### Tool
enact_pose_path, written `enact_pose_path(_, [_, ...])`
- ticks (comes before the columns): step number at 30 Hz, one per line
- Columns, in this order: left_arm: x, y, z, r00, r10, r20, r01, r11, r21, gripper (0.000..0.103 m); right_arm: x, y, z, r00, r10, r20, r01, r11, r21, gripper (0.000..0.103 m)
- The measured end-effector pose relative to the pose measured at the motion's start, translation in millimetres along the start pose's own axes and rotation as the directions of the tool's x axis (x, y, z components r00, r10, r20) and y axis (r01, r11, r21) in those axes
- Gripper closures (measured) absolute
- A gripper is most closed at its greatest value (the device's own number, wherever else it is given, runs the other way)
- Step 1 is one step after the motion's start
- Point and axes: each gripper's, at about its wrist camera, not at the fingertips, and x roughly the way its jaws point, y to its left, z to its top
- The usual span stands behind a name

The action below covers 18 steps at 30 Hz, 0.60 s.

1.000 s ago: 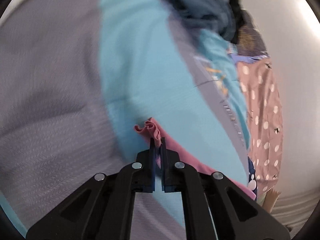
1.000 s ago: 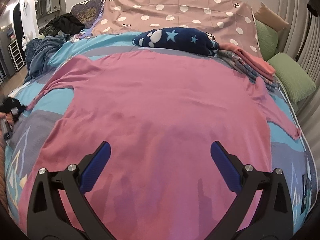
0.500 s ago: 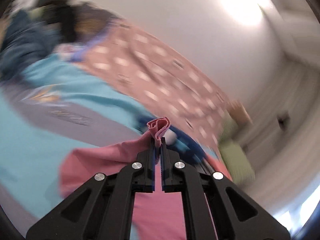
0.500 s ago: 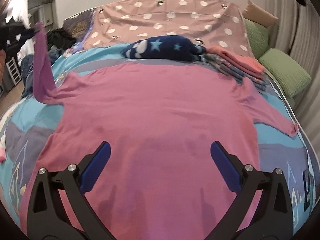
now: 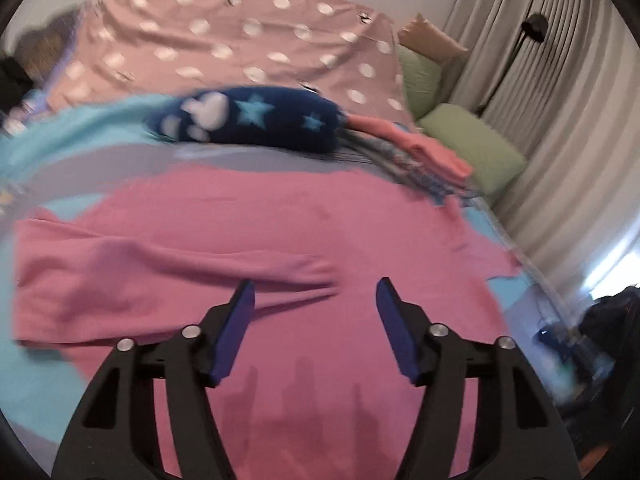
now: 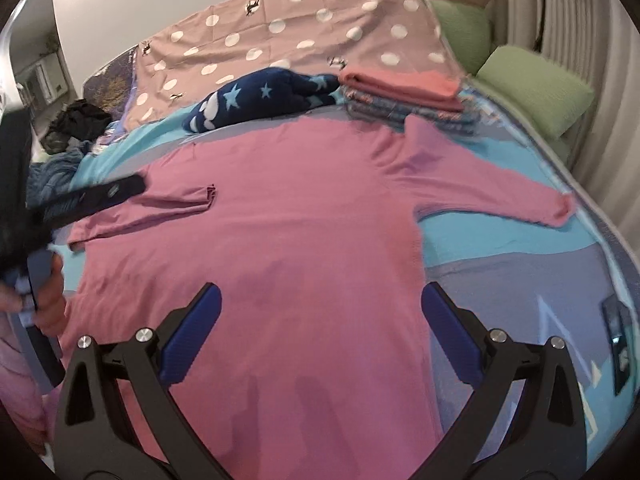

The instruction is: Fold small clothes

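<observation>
- So the pink long-sleeve top [image 6: 304, 216] is spread flat on the bed [image 6: 500, 240], chest area right under both cameras.
- Its left sleeve [image 6: 160, 208] is already folded inward and lies across the body of the top, with the cuff ending near the middle.
- The left gripper [image 5: 316, 308] has just been opening its fingers. They're spread now with nothing between them, and the sleeve lies on the top just beyond the tips.
- The right gripper [image 6: 320, 324] hovers above the lower part of the top, fingers spread wide and holding nothing.
- The right sleeve [image 6: 520, 192] is not folded yet. It sticks straight out over the blue sheet toward the bed's edge.
- My guess at the step: sleeve-in number one is done and number two is next. That calls for the right gripper to reach out to that far cuff, pinch it, and carry it across onto the body.
- No baskets or boxes anywhere. The nearest thing to a "done" spot is the stack of folded clothes [image 6: 404, 92] at the head of the bed, beside a navy star blanket [image 6: 260, 98] and near the green pillows [image 6: 532, 88].
</observation>
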Motion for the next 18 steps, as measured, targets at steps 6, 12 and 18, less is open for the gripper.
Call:
enact_pose_path(6, [-38, 71, -22, 0.982, 0.186, 0.033, -0.184, 0.981, -0.054, 0.031, 33, 5, 32, 0.979, 0.200, -0.047, -0.194, 0.976, 0.103, 0.002])
enact_pose_path(12, [-49, 146, -49, 0.921, 0.388, -0.018, -0.386, 0.909, -0.160, 0.030, 76, 60, 65, 0.956, 0.282, -0.085, -0.290, 0.951, -0.104, 0.010])
enact_pose_path(18, [-43, 190, -56, 0.938, 0.337, -0.078, -0.346, 0.897, -0.275, 0.028, 134, 105, 91, 0.920, 0.314, -0.236, -0.363, 0.909, -0.203, 0.022])
